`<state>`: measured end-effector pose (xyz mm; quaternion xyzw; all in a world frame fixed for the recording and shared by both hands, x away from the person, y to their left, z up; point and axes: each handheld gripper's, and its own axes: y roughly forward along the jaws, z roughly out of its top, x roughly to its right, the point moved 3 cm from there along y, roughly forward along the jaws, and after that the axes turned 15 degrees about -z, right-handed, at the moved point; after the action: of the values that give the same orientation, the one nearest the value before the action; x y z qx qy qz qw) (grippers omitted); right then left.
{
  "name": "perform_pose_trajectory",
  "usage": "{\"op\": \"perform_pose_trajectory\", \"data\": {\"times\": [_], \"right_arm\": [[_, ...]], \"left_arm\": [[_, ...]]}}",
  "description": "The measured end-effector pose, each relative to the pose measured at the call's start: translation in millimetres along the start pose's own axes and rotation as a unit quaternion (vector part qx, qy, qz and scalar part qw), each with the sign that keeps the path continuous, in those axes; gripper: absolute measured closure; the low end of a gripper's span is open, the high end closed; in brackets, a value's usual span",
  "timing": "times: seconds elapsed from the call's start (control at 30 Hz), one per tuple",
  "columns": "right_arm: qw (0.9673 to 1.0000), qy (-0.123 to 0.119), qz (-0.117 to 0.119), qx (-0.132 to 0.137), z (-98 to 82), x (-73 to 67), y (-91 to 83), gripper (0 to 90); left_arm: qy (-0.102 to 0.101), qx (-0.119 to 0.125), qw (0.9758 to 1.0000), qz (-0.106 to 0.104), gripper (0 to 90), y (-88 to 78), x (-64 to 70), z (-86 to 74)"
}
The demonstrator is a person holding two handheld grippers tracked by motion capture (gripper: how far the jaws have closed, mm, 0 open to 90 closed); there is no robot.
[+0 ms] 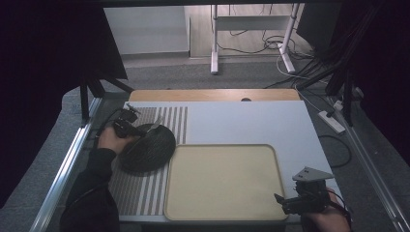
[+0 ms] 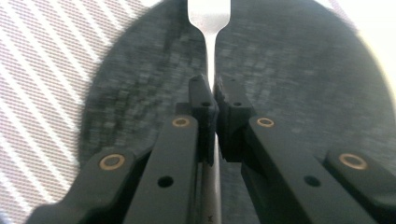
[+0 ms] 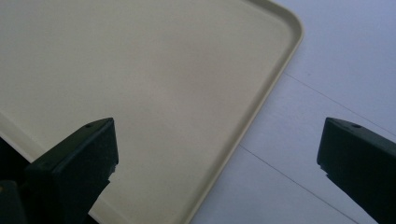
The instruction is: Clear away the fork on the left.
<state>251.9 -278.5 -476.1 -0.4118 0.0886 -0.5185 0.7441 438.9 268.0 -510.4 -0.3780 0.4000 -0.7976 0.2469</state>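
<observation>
My left gripper [image 1: 139, 129] is shut on the handle of a metal fork [image 1: 155, 123], held over the far left part of a dark round textured mat [image 1: 147, 147]. In the left gripper view the jaws [image 2: 215, 91] pinch the thin handle, and the fork [image 2: 209, 28] points away over the dark mat [image 2: 303, 79]. My right gripper [image 1: 286, 200] hovers at the front right corner of a beige tray [image 1: 222, 181]. Its jaws stand wide open with nothing between them [image 3: 217, 149], above the tray's rim [image 3: 261, 100].
A grey-and-white striped placemat [image 1: 145, 193] lies under the dark mat on the left of the white table [image 1: 251, 121]. A wooden strip [image 1: 212, 94] runs along the far edge. Metal rails flank the table, with cables and a power strip [image 1: 331, 121] on the floor to the right.
</observation>
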Motion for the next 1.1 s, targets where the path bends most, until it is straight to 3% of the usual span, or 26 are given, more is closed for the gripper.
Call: {"op": "perform_pose_trajectory", "data": {"times": [0.4, 0.67, 1.1], "right_arm": [[1.0000, -0.002, 0.000, 0.006, 0.0, -0.6, -1.5, 0.0], [1.0000, -0.003, -0.001, 0.008, 0.1, -0.8, -1.9, 0.0], [1.0000, -0.005, -0.001, 0.007, 0.3, -1.3, -1.9, 0.0]], "left_arm": [[0.015, 0.007, 0.9997, -0.017, 85.7, 9.7, 48.4, -15.4], [0.023, 0.003, 0.9996, -0.013, 85.7, 17.0, 78.6, -27.4], [0.004, 0.016, 0.9994, -0.029, 85.6, 21.1, 110.7, -47.6]]}}
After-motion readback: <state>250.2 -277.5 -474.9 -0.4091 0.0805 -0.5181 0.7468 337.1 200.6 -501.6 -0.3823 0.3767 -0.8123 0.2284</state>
